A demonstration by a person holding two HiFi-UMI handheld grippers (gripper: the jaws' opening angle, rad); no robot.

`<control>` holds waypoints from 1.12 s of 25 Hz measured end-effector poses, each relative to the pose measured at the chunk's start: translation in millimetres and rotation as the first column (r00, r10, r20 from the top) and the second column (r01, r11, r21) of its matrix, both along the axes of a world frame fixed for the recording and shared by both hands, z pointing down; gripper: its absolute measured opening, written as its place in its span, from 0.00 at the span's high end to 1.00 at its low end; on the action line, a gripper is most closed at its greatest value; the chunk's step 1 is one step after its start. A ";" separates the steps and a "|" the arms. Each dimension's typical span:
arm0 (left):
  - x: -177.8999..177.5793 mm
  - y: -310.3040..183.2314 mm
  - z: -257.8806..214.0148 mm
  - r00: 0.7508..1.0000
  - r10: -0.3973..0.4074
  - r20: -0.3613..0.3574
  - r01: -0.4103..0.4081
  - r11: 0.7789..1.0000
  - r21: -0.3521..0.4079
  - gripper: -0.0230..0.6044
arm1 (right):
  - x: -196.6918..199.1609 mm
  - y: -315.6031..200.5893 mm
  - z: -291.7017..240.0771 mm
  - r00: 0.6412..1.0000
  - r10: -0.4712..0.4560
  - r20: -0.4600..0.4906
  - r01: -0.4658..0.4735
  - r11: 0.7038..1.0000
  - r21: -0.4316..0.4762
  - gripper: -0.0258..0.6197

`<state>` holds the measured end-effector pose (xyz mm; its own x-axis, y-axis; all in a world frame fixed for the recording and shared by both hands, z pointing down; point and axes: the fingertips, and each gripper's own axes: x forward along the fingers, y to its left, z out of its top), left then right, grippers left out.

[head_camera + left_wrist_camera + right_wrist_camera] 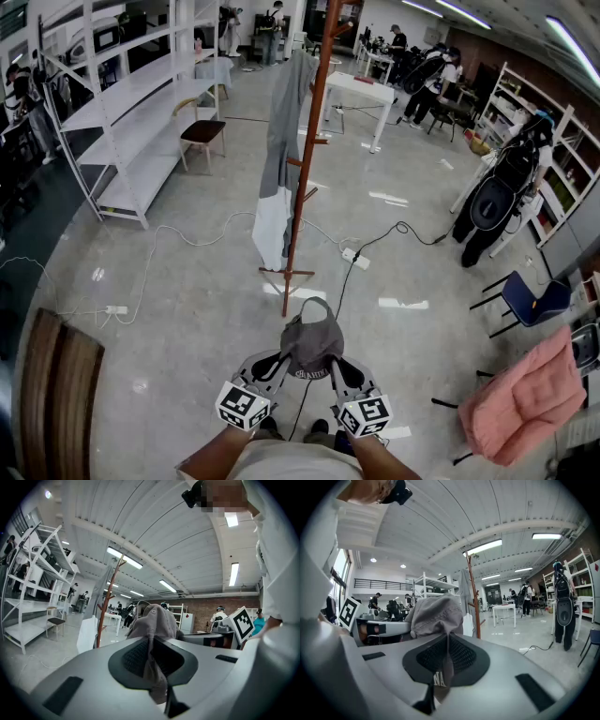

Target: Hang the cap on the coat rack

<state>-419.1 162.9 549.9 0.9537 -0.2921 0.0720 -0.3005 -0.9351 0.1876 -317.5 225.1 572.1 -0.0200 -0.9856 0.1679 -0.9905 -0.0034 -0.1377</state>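
A grey cap (310, 343) hangs between my two grippers, low in the head view. My left gripper (275, 367) is shut on one side of the cap (152, 625); my right gripper (338, 372) is shut on the other side of the cap (433, 616). Cloth is pinched between both pairs of jaws. The brown wooden coat rack (305, 159) stands just beyond the cap, with a grey and white garment (277, 164) hanging on its left pegs. That rack (107, 606) shows left of the cap in the left gripper view, and the rack (473, 599) shows right of it in the right gripper view.
White shelving (131, 103) and a chair (202, 133) stand at the left. Cables and a power strip (354, 257) lie on the floor near the rack's base. A blue chair (525, 298) and a pink cloth (527, 398) are at the right. A wooden bench (47, 394) is near left.
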 end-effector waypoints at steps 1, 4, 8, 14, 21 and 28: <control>3.6 4.2 -2.8 1.000 -0.008 0.001 0.008 1.000 0.006 0.90 | 3.0 0.8 -2.7 1.000 -0.004 -0.015 0.004 1.000 0.000 0.91; 15.2 14.1 -10.4 1.000 -0.025 0.005 0.025 0.999 0.021 0.90 | 14.6 3.9 -9.0 1.000 -0.011 -0.029 0.011 1.000 0.008 0.91; 24.6 29.2 -16.3 0.999 -0.028 0.015 0.027 0.999 0.024 0.90 | 22.6 14.5 -4.8 0.999 -0.043 0.013 0.043 0.999 0.009 0.91; 43.4 50.3 -15.0 0.999 -0.011 0.047 0.010 1.000 0.015 0.90 | 42.1 35.2 -2.6 0.995 -0.072 0.075 0.069 0.997 0.044 0.91; 76.2 76.8 -12.3 0.997 -0.002 0.072 0.001 1.000 0.018 0.90 | 73.8 61.0 2.5 0.988 -0.084 0.126 0.079 0.996 0.050 0.91; 116.4 96.3 -10.3 0.994 -0.023 0.103 0.022 1.000 0.010 0.90 | 110.3 79.6 6.7 0.969 -0.111 0.222 0.102 0.993 0.052 0.91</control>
<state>-302.8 259.2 539.6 0.9346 -0.3143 0.1666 -0.3386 -0.9295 0.1464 -207.2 304.7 578.8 -0.1578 -0.9816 0.1074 -0.9286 0.1105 -0.3543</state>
